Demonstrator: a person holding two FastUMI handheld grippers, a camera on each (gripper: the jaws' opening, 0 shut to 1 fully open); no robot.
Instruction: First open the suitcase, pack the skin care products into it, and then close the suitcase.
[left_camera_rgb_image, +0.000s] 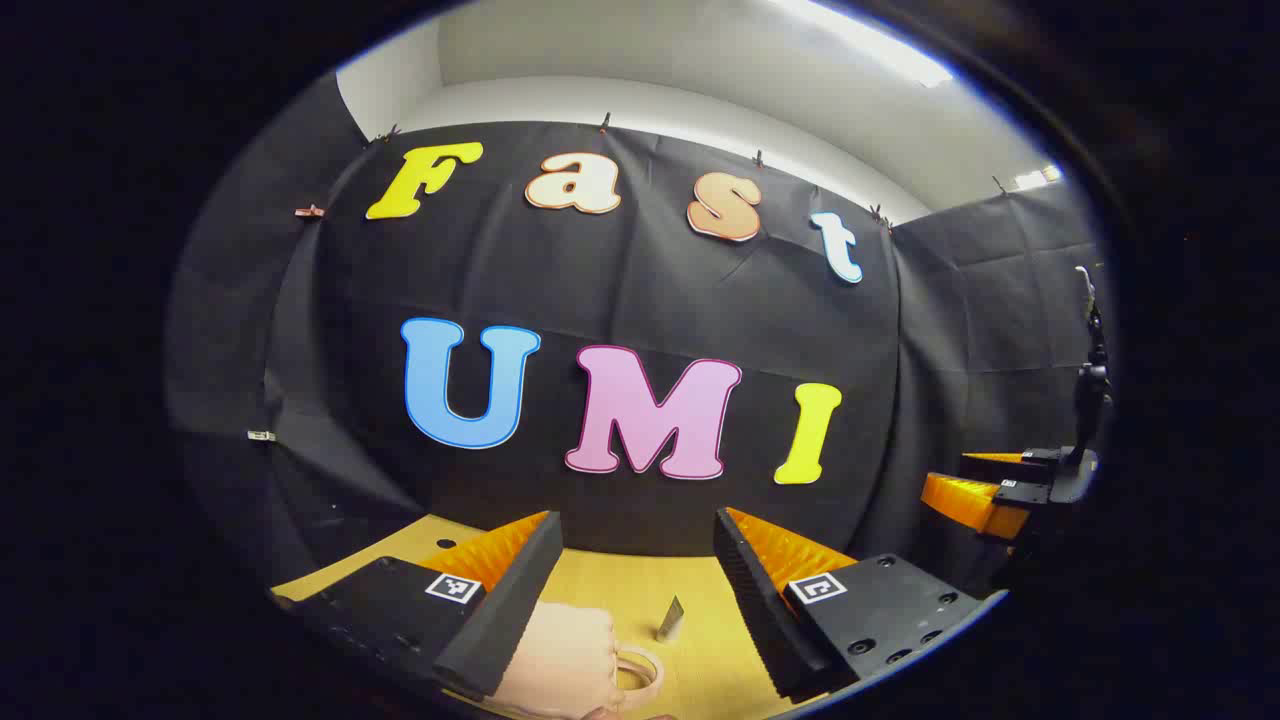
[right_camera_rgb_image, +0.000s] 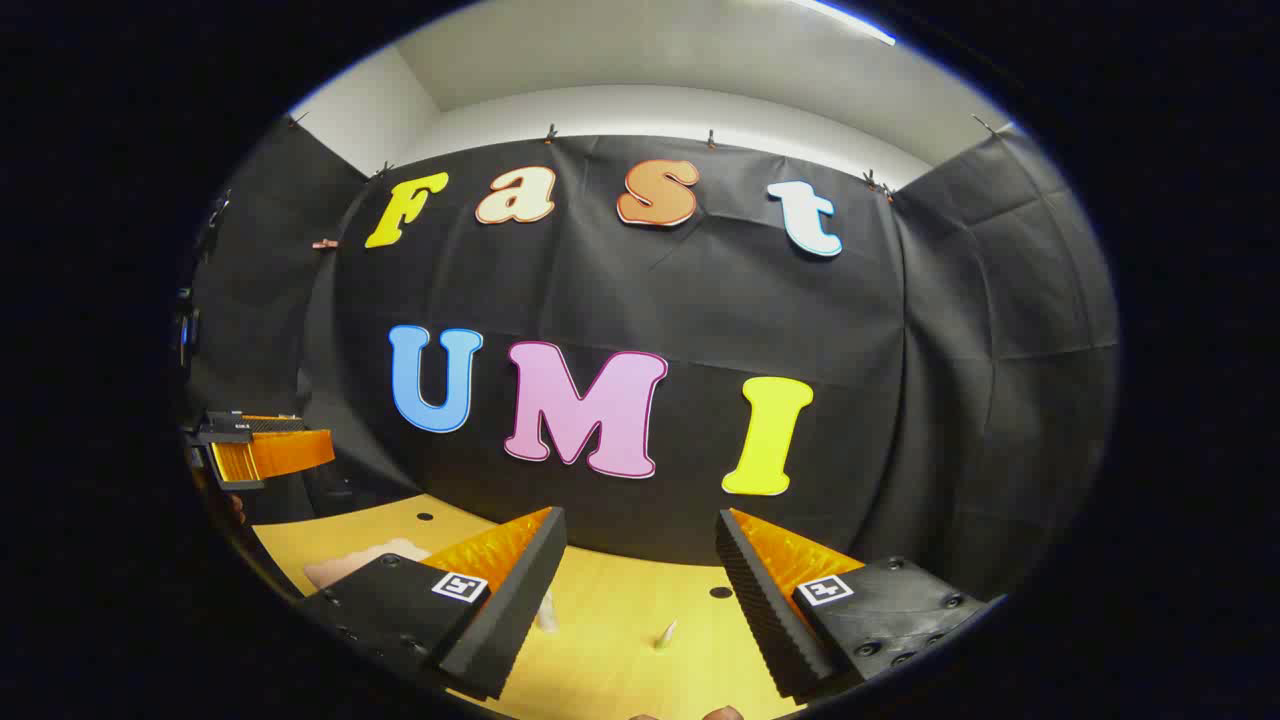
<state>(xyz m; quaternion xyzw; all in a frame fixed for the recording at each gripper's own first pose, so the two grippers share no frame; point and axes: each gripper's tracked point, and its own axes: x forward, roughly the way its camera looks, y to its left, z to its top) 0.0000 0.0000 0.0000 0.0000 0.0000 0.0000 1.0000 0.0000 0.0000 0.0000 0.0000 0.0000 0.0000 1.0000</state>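
Left gripper (left_camera_rgb_image: 635, 585): fingers spread wide, nothing between them, held level above the yellow table (left_camera_rgb_image: 610, 585) and aimed at the booth wall, which reads as a waiting pose before any reach. Below it, partly behind the left finger: pink suitcase (left_camera_rgb_image: 560, 655) with a ring handle (left_camera_rgb_image: 640, 670), flat on the table; whether its lid is up cannot be told. Just beside it: small grey tube (left_camera_rgb_image: 670, 618), upright, likely one skin care product. Right gripper (right_camera_rgb_image: 640, 590): equally wide, empty, raised alongside. Beneath it: two small pale tubes (right_camera_rgb_image: 664, 634) standing on the table, apart from the suitcase corner at far left.
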